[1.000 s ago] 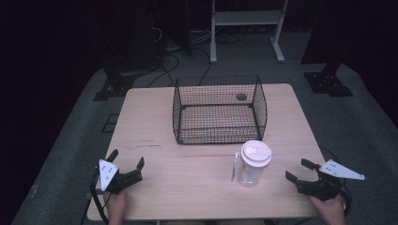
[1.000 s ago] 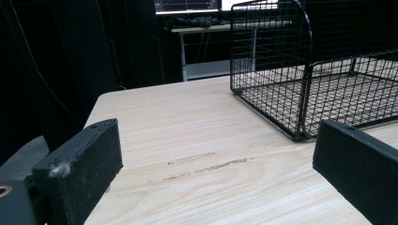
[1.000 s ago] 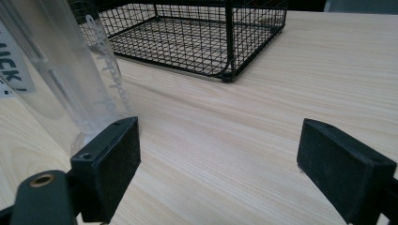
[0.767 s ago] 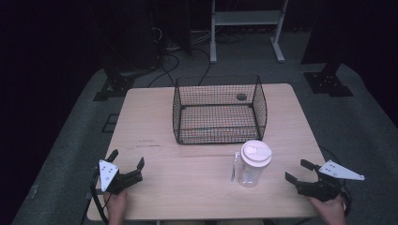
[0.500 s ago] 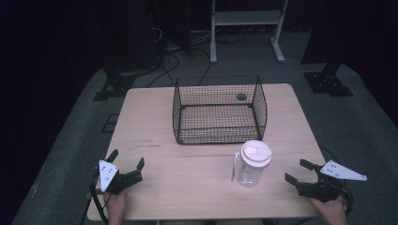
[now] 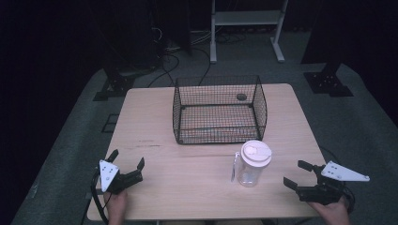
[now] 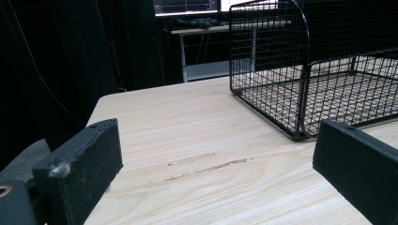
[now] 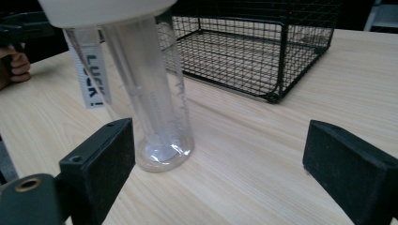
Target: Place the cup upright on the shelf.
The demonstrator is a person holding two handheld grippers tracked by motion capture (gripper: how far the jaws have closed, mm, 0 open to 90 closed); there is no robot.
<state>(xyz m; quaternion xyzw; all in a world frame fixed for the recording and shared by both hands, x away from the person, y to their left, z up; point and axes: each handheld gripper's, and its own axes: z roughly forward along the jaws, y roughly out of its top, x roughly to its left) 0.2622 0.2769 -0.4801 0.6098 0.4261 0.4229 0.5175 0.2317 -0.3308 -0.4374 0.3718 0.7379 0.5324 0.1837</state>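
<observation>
Fingers spread on both grippers: right gripper point(image 6: 294, 175) near jar point(image 6: 252, 163); left gripper point(image 6: 126, 164) apart, perhaps hovering.

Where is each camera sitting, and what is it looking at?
High view: above the person's side, looking forward and down at the table, wire basket and clear jar; both hands and open grippers show.
Left gripper view: low on the left gripper, facing the basket; its black jaws show.
Right gripper view: low on the right gripper, facing the jar; its jaws show.
All views share the basket.
</observation>
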